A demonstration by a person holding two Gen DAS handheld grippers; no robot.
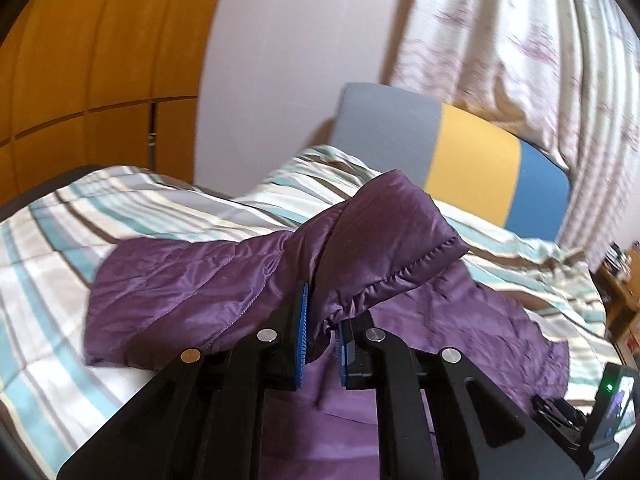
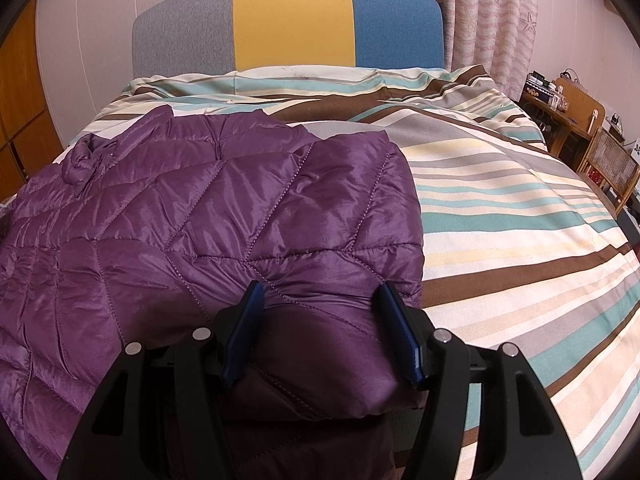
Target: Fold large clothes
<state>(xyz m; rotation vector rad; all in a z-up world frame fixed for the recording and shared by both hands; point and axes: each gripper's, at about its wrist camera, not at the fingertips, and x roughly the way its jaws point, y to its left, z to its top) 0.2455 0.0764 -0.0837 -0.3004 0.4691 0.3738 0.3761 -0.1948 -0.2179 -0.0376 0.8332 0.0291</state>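
Note:
A purple quilted jacket (image 2: pixel 240 200) lies on the striped bedspread (image 2: pixel 500 200), toward the bed's left side. My left gripper (image 1: pixel 323 312) is shut on a sleeve (image 1: pixel 400 240) near its stitched cuff and holds it lifted above the jacket's body (image 1: pixel 192 280). The cuff end flops over to the right of the blue pads (image 1: pixel 303 320). My right gripper (image 2: pixel 320 292) is at the jacket's near right corner. A thick puffy fold fills the gap between its blue pads (image 2: pixel 244 328), and the fabric puckers at the pad tips.
A grey, yellow and blue headboard (image 2: pixel 292 24) stands at the far end, with pale patterned curtains (image 1: pixel 520 40) behind it. A wooden wardrobe (image 1: pixel 80 60) is on the left. A wooden table and chair (image 2: pixel 592 140) stand to the right. A black device with a green light (image 1: pixel 612 400) sits at the lower right.

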